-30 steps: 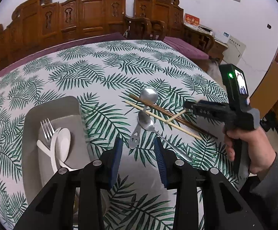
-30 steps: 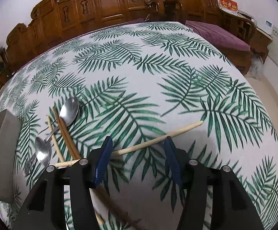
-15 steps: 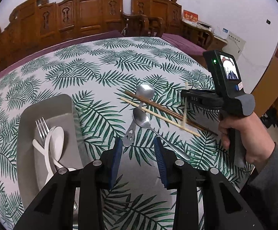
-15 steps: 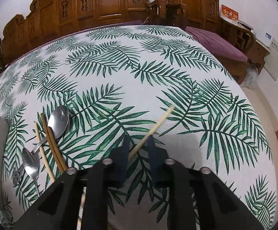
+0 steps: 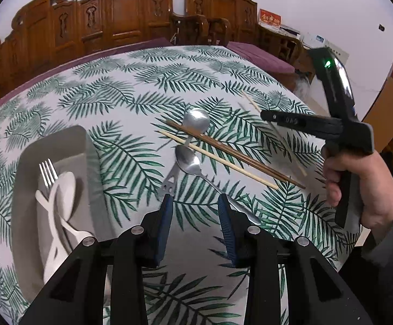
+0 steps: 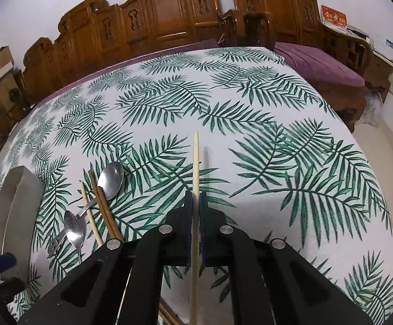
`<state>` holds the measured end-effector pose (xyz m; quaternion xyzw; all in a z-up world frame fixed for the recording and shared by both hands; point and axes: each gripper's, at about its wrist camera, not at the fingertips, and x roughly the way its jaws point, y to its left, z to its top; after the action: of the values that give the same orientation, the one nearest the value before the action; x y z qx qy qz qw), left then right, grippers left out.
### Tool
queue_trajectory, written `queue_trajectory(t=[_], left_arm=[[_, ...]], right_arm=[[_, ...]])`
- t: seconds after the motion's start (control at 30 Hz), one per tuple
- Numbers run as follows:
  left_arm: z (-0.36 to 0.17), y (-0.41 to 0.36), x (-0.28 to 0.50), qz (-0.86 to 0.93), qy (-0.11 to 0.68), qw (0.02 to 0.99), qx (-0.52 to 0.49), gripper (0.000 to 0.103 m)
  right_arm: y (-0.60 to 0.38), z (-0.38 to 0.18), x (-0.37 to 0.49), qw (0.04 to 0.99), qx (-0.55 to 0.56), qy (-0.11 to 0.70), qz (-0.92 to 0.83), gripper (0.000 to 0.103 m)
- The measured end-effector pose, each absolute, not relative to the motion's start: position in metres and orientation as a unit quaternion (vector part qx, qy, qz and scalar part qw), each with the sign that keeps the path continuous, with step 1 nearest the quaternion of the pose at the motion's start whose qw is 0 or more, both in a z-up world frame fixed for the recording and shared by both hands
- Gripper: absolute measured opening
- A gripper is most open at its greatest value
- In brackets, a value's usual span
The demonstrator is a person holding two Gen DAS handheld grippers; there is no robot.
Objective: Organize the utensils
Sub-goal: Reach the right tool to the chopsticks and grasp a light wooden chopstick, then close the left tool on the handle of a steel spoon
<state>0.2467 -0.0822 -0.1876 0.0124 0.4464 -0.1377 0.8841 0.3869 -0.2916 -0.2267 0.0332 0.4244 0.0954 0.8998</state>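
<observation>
Shiny metal spoons [image 5: 195,120], matt wood chopsticks [image 5: 234,149], printed cloth tbl cover [image 5: 131,103].

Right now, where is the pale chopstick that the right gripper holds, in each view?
Left wrist view: the held chopstick is at upper right, slanting past the right gripper.
Right wrist view: it stands at centre, clamped between the shut jaws.
Shared landmark: the far spoon, under the dark chopsticks.

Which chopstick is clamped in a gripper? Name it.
The pale chopstick in the shut right gripper. The other pale chopstick and dark chopstick lie on the tablecloth.
</observation>
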Motion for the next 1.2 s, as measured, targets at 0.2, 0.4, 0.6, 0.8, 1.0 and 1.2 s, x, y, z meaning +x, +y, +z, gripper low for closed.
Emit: queue_trajectory(t=[0.2, 0.4, 0.6, 0.8, 1.0, 1.2], left_arm=[[-0.198, -0.096, 0.259, -0.134, 0.46, 0.877, 0.021, 0.032], [-0.211, -0.107, 0.285, -0.125, 0.479, 0.869, 0.004, 0.032], [-0.221, -0.111, 0.311, -0.09, 0.485, 0.87, 0.013, 0.032], [-0.222, -0.099, 0.333, -0.062, 0.487, 0.871, 0.011, 0.032], [-0.23, -0.097, 0.347, -0.072, 0.5, 0.863, -0.006, 0.021], [-0.229, -0.1, 0.347, -0.091, 0.497, 0.863, -0.009, 0.004]], right_arm=[[-0.301, -0.226, 0.387, 0.9, 0.038, 0.423, 0.101, 0.006], [-0.312, -0.227, 0.387, 0.897, 0.057, 0.425, 0.106, 0.006], [-0.32, -0.227, 0.387, 0.896, 0.072, 0.423, 0.11, 0.006], [-0.323, -0.227, 0.387, 0.895, 0.082, 0.423, 0.119, 0.006], [-0.321, -0.227, 0.385, 0.893, 0.084, 0.424, 0.128, 0.006], [-0.319, -0.226, 0.383, 0.893, 0.083, 0.422, 0.135, 0.006]])
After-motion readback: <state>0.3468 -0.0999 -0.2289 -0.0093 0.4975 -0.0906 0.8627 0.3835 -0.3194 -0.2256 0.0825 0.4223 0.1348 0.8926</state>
